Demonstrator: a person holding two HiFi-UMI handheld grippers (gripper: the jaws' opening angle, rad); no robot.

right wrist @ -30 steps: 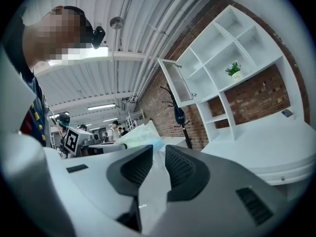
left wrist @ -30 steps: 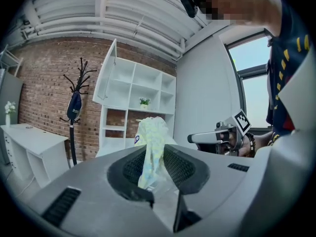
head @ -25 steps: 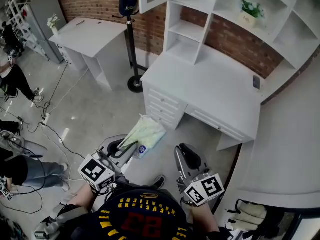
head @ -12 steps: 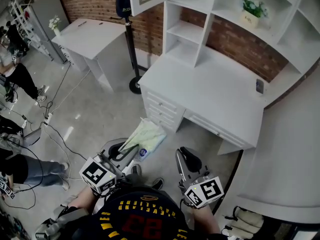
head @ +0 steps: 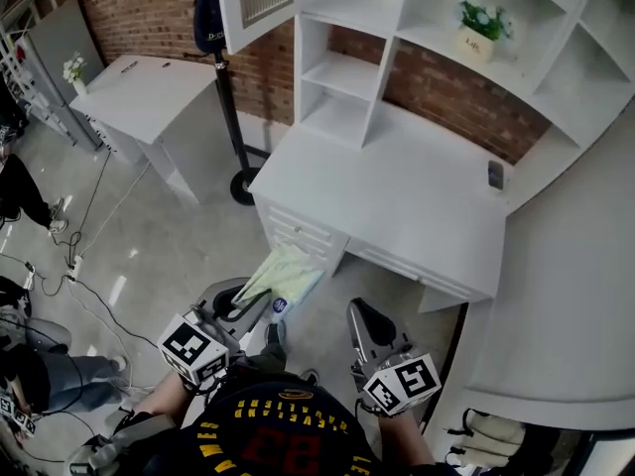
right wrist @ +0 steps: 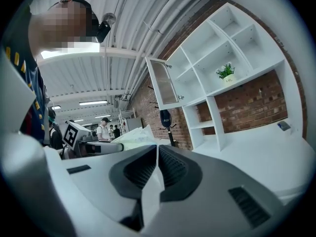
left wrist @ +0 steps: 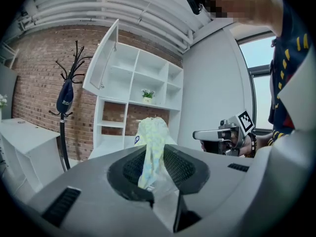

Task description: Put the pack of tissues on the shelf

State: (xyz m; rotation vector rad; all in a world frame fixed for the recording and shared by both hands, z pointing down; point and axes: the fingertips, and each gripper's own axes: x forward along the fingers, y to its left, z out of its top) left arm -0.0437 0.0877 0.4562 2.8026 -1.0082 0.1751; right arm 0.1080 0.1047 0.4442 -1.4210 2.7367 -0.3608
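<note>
Clamped by its near end in left gripper (head: pixel 241 301): pack of tissues (head: pixel 286 272), long axis toward 2 o'clock. Well apart from shelf (head: pixel 340 73), off at 1 o'clock. Right gripper (head: pixel 365 317) pinched together on nothing, alongside at 3 o'clock.

One tissue pack (head: pixel 283 276), one plant (head: pixel 479 20) — two desks (head: pixel 397 196) (head: pixel 149 77).

my left gripper (head: pixel 256 303) low out in front of me, jaws pinched on one end of the pack of tissues (head: pixel 288 271), my right gripper (head: pixel 367 317) alongside it, jaws pressed together on nothing, both pointing forward, wrists tucked near my chest
</note>
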